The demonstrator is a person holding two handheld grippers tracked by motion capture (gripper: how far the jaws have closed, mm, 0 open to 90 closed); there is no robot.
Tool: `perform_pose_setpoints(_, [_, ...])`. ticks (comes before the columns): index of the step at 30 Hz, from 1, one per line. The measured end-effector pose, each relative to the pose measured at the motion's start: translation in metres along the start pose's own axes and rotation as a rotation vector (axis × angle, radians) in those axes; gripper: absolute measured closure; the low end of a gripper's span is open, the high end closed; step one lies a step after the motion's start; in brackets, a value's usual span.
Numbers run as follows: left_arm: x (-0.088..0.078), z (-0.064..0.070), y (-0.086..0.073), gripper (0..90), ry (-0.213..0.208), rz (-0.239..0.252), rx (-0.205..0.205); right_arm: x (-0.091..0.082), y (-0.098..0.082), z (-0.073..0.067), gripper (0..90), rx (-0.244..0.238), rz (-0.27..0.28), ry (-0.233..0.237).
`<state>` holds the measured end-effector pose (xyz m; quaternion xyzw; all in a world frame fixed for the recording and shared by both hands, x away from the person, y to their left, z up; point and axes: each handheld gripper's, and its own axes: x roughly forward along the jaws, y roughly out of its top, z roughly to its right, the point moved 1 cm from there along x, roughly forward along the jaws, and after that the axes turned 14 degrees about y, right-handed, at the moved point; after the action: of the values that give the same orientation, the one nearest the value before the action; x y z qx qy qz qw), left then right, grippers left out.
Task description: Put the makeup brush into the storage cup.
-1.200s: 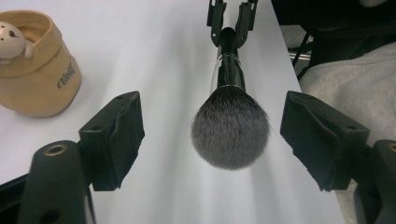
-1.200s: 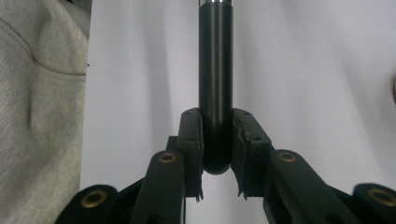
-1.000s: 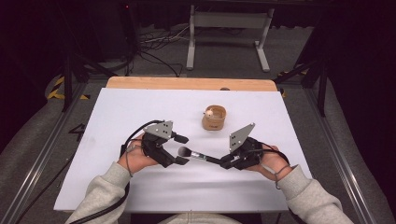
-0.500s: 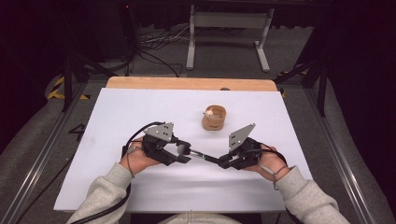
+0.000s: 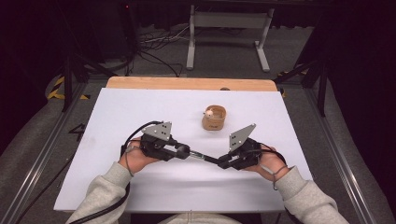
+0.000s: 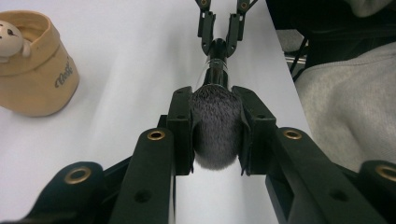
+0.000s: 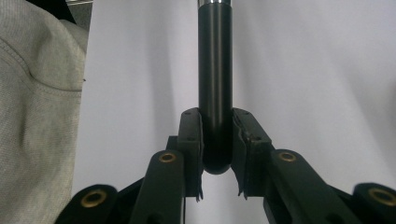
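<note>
Where the high view looks down on the white tabletop [image 5: 140, 116], a brush [image 5: 198, 156] is seen held between the two claws in the lower middle of the frame. The left claw [image 5: 183, 151] is clenched on the brush's bristle head, as is shown in the left gripper view, where the grey bristles [image 6: 215, 126] are pressed between the two black jaws at the frame's centre. The right claw [image 5: 223, 163] is clenched on the black handle, which is seen in the right gripper view running from the jaws up to the top edge of the frame, with its rounded end [image 7: 215, 158] seated between the pads. In the left gripper view the right claw is seen far off at the top centre, closed on the handle's end. The brush is held just above the tabletop; whether it touches the surface cannot be told.

A tan cup [image 5: 214, 117] is stood on the tabletop above the claws, right of centre in the high view and apart from both; in the left gripper view it is placed at the upper left, with a small pale figure [image 6: 10, 35] at its rim. Grey sleeves [image 5: 308, 200] are seen entering from the bottom of the high view
</note>
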<state>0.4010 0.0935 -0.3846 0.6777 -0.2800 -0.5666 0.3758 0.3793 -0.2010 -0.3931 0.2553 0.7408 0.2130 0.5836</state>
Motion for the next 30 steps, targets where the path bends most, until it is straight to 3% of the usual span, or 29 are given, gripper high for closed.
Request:
perform_pose_setpoints(16, [-0.001,0.003,0.005,72.4,-0.02,-0.02,0.029,0.002,-0.001,0.001,73.1,0.012,-0.006,0.022])
perform_pose_setpoints(25, [0.002,0.007,0.009,73.9,-0.021,-0.04,0.047,0.004,0.01,-0.002,54.1,0.015,-0.002,0.011])
perform_pose_setpoints(30, [0.003,0.007,0.01,73.9,-0.017,-0.051,0.044,0.004,0.024,-0.004,50.2,0.001,0.012,0.003])
